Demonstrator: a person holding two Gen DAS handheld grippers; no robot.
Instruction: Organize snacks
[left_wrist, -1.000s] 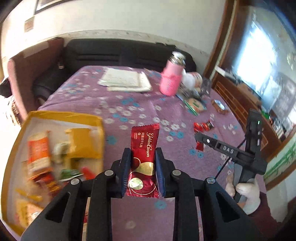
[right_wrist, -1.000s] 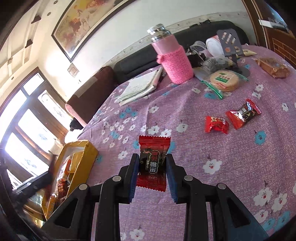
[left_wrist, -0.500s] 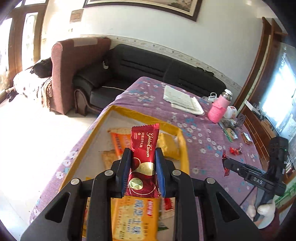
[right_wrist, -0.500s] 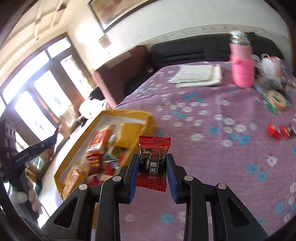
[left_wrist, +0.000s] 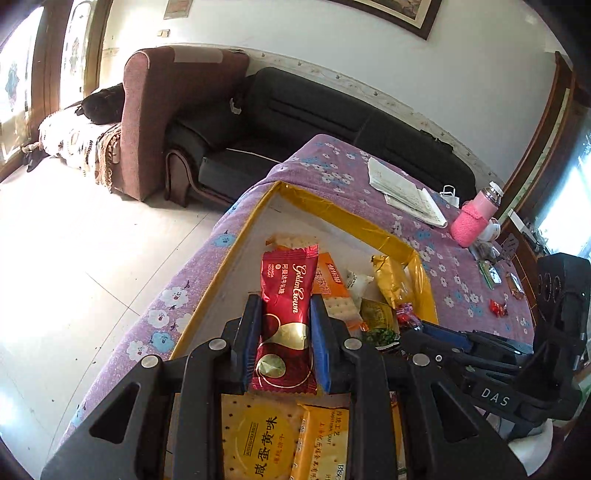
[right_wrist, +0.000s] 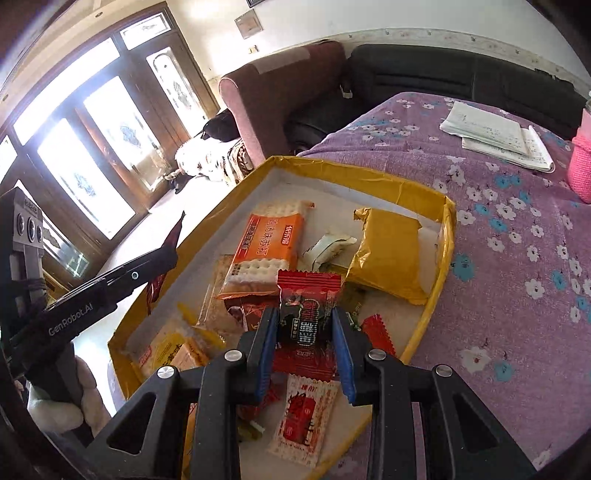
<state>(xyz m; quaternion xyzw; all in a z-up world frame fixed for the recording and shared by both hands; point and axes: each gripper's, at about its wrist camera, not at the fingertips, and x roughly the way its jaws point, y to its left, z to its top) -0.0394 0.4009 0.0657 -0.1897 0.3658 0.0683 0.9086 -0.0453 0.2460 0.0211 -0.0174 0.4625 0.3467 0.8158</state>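
My left gripper (left_wrist: 284, 314) is shut on a dark red Golden Crown candy bar (left_wrist: 286, 306), held above the yellow-rimmed snack box (left_wrist: 332, 212). In the right wrist view my right gripper (right_wrist: 304, 325) is shut on a small red snack packet (right_wrist: 308, 295), also over the yellow-rimmed snack box (right_wrist: 441, 258). Inside the box lie an orange cracker pack (right_wrist: 269, 243), a yellow pouch (right_wrist: 388, 251), yellow biscuit packs (left_wrist: 266, 439) and several small wrappers. The right gripper's body (left_wrist: 480, 354) shows at the right of the left wrist view.
The box sits at the edge of a table with a purple flowered cloth (right_wrist: 517, 229). Farther along stand a pink sleeved bottle (left_wrist: 476, 218), a stack of papers (right_wrist: 495, 134) and loose red candies (left_wrist: 498, 307). A sofa (left_wrist: 295, 110) and white floor (left_wrist: 74, 240) lie beyond.
Both grippers have swung from the middle of the table to over the snack box, each still gripping its snack. The box contents now fill both views.
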